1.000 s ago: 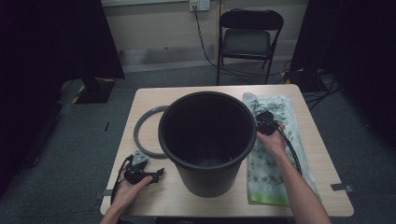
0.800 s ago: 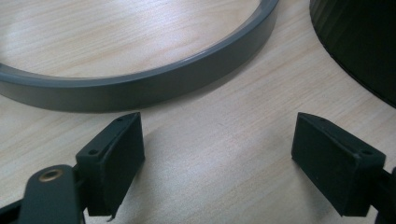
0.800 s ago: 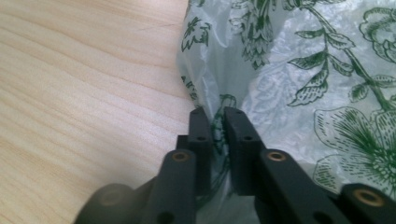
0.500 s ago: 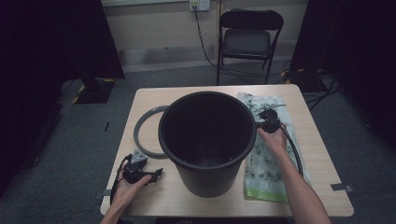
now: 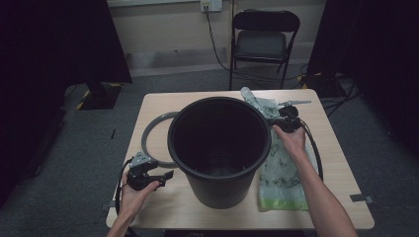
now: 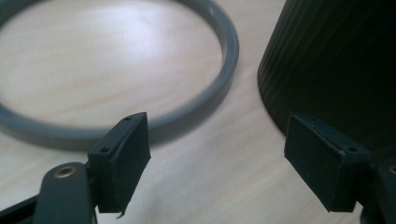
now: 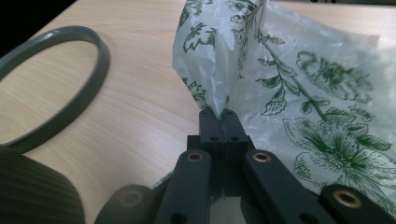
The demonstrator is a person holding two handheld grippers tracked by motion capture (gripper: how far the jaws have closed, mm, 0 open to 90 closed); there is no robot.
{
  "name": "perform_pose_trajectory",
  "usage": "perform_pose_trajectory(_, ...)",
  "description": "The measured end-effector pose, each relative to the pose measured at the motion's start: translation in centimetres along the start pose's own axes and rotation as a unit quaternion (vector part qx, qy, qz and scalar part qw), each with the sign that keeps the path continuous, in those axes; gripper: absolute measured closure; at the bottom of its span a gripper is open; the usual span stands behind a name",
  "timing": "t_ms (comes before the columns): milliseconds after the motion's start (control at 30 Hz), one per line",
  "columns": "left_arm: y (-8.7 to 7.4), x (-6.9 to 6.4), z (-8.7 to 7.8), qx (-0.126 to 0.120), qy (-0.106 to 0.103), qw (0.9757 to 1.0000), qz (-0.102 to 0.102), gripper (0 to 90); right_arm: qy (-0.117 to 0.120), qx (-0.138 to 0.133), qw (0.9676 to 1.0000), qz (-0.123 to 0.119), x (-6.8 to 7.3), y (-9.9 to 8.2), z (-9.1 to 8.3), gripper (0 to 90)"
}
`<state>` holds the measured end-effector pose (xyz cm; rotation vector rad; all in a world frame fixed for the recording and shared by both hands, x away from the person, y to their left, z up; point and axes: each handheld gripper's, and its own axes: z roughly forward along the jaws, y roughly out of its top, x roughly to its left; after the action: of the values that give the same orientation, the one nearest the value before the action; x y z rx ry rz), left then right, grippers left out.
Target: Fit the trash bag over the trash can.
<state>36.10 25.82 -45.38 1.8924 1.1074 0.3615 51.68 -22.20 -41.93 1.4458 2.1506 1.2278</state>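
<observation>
1. Bag (image 7: 299, 88), a leaf-printed plastic one along the bench's (image 5: 158, 106) right edge beside the bin (image 5: 220, 148), is pinched at its far end by the right hand-held gripper (image 7: 223, 119).
2. The left hand-held gripper (image 6: 229, 149) is held wide open and empty near the grey ring (image 6: 219, 79).
3. Next, the bag's mouth is judged to need lifting over the bin's rim.

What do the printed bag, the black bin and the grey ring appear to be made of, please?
Printed bag: thin translucent plastic film, crinkled, glossy. Black bin: probably moulded plastic, matte, finely ribbed wall. Grey ring: smooth, likely plastic, slight sheen.

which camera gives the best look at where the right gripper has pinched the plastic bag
The right gripper view: the right gripper is shut on a fold of the plastic bag. The high view shows it small beside the bucket.
</observation>
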Motion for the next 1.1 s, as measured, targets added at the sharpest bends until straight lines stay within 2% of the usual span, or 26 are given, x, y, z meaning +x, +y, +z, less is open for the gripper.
perform_pose_trajectory(33,0.4,-0.1,0.0,-0.008,-0.007,0.9999,-0.004,24.3,0.002,-0.004,1.0,-0.005,0.2,0.3,-0.3,90.0)
perform_pose_trajectory(167,1.5,-0.3,0.1,-0.016,-0.005,0.9999,0.005,28.4,0.014,-0.018,0.9997,-0.01,0.9,1.0,-1.0,90.0)
perform_pose_trajectory(233,2.6,-0.2,0.2,-0.026,-0.014,0.9996,0.0,28.7,0.018,-0.026,0.9993,-0.02,1.5,1.8,-1.4,90.0)
perform_pose_trajectory(333,3.9,0.0,-0.1,-0.055,-0.018,0.9982,-0.012,29.9,0.025,-0.04,0.9986,-0.024,2.0,2.7,-2.1,90.0)
perform_pose_trajectory(467,5.1,0.5,-0.2,-0.075,-0.021,0.9968,-0.018,29.9,0.037,-0.059,0.9972,-0.028,2.6,3.9,-3.0,90.0)
perform_pose_trajectory(500,5.7,0.5,-0.3,-0.087,-0.023,0.9957,-0.021,29.9,0.038,-0.061,0.997,-0.03,2.8,4.1,-3.1,90.0)
perform_pose_trajectory(567,6.4,0.4,-0.3,-0.093,-0.027,0.9951,-0.016,30.2,0.043,-0.066,0.9963,-0.036,3.1,4.4,-3.4,90.0)
perform_pose_trajectory(633,7.1,0.1,-0.3,-0.099,-0.021,0.9949,-0.005,30.5,0.051,-0.073,0.9953,-0.039,3.6,4.7,-3.8,90.0)
perform_pose_trajectory(700,7.6,0.0,-0.3,-0.104,-0.027,0.9942,-0.008,30.9,0.057,-0.082,0.9941,-0.043,4.0,5.0,-4.2,90.0)
perform_pose_trajectory(800,8.6,0.1,-0.5,-0.118,-0.028,0.9926,-0.009,31.8,0.068,-0.091,0.9926,-0.043,4.3,5.4,-4.7,90.0)
perform_pose_trajectory(1000,10.4,0.6,-1.5,-0.151,-0.041,0.9876,-0.014,32.9,0.082,-0.104,0.9899,-0.051,4.6,6.5,-5.7,90.0)
perform_pose_trajectory(1100,11.2,0.7,-2.1,-0.16,-0.036,0.9864,-0.014,32.1,0.087,-0.111,0.9884,-0.057,5.0,6.9,-6.3,90.0)
